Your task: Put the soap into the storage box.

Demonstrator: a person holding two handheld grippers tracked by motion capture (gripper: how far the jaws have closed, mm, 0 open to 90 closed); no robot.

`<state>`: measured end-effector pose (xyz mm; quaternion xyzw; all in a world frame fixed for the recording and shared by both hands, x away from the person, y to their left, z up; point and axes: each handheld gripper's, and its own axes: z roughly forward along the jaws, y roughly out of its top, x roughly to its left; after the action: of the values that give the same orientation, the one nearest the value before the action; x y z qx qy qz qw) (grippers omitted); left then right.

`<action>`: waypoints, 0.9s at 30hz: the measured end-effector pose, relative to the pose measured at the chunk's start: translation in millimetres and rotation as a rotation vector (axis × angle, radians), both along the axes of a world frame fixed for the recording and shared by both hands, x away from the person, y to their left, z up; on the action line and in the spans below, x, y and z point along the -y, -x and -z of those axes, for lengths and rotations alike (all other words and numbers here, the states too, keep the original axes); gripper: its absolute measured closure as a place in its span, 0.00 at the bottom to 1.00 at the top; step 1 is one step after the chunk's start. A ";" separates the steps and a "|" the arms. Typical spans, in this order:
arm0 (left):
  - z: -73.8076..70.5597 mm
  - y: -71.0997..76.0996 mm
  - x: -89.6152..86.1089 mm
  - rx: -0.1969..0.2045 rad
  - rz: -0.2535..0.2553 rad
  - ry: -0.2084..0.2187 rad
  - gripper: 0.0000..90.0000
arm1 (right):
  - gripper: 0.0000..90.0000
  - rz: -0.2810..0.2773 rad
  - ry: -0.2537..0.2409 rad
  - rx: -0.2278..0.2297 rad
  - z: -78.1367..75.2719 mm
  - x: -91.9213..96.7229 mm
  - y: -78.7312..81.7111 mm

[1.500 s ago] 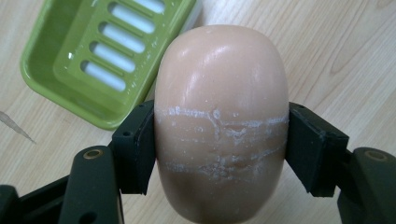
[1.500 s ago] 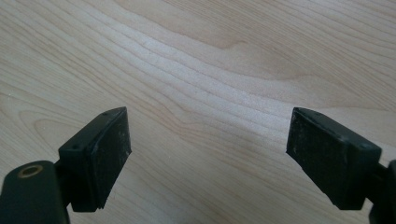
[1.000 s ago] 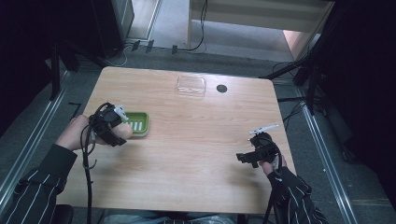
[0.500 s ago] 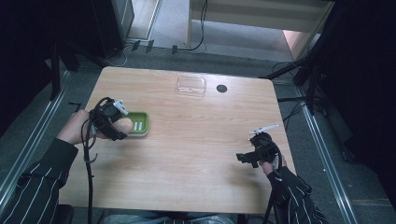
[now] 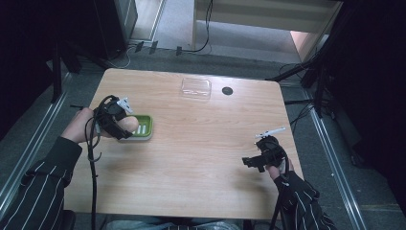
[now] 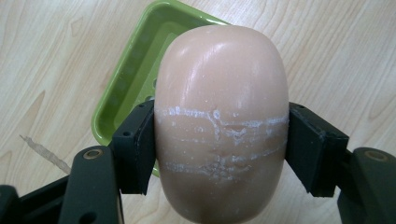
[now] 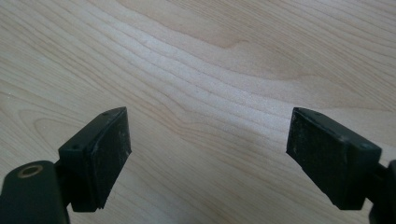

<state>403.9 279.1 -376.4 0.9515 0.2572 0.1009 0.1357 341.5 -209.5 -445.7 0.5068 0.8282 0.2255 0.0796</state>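
The left gripper pinches a bar of soap across its middle, just above the near edge of the green soap dish, probably to lower it in, while the right gripper hangs spread over bare table.

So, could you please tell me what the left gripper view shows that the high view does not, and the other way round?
The left gripper view alone shows the white scuff lines across the peach soap bar where the left gripper clamps it. The high view alone shows the right gripper open over bare wood, a clear plastic lid and a round black hole at the table's far edge. Both show the soap held over the green soap dish.
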 end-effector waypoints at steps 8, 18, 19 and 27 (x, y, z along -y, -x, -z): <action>3.9 -5.4 1.7 0.014 0.016 0.006 0.37 | 0.16 0.002 -0.001 -0.004 0.1 -0.1 0.1; 7.7 -9.7 -2.4 0.032 0.016 0.033 0.37 | 0.16 0.001 0.001 0.002 0.0 0.0 0.1; 8.6 -10.7 -1.9 0.029 0.022 0.041 0.37 | 0.16 0.003 0.000 -0.003 -0.1 -0.3 0.3; 13.4 -16.0 -1.4 0.044 0.036 0.046 0.37 | 0.16 0.004 -0.001 -0.001 0.1 0.0 0.2</action>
<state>419.9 280.5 -389.8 0.9501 0.2393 0.1136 0.1649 341.3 -209.5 -445.8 0.5085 0.8273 0.2254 0.0794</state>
